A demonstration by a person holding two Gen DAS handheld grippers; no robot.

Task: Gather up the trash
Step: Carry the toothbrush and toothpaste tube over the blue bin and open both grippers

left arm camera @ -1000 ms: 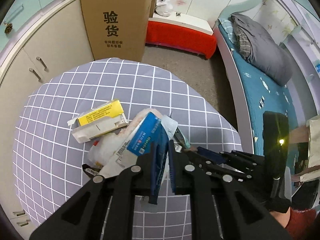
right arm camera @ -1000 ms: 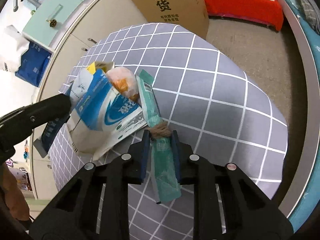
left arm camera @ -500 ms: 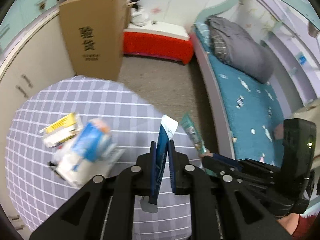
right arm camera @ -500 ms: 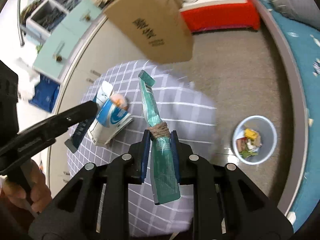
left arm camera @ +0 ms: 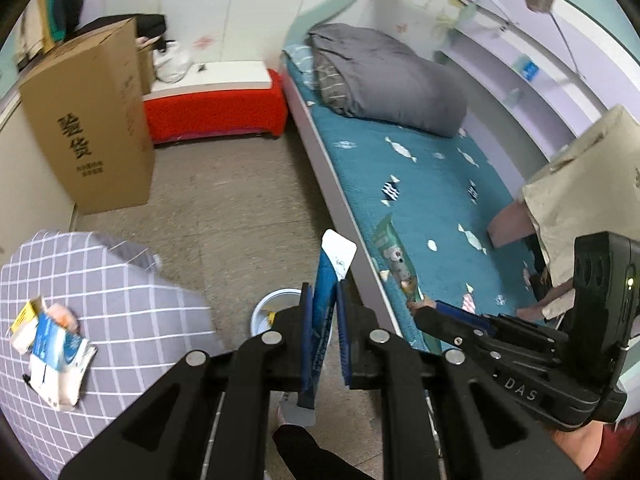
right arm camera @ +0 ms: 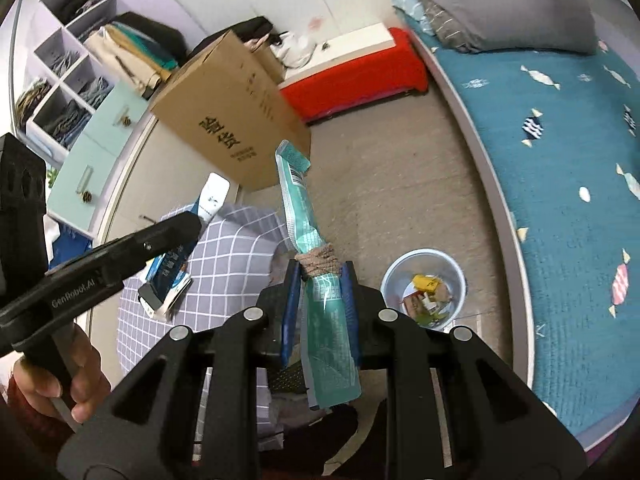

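Altogether two tools (left arm camera: 324,332) (right arm camera: 318,304), two wrappers (left arm camera: 326,280) (right arm camera: 304,216), one bin (right arm camera: 423,280)

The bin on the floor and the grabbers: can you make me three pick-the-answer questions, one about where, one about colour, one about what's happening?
1. Where is the trash bin?
A on the bed
B on the floor beside the bed
C on the table

2. What colour is the wrapper in the right hand-held gripper?
A teal
B red
C yellow

3. The left hand-held gripper is
A open, empty
B shut on a blue packet
C lying on the table

Answers: B, the bin stands on the floor by the bed frame; A, the wrapper is teal green; B, its fingers pinch the packet.
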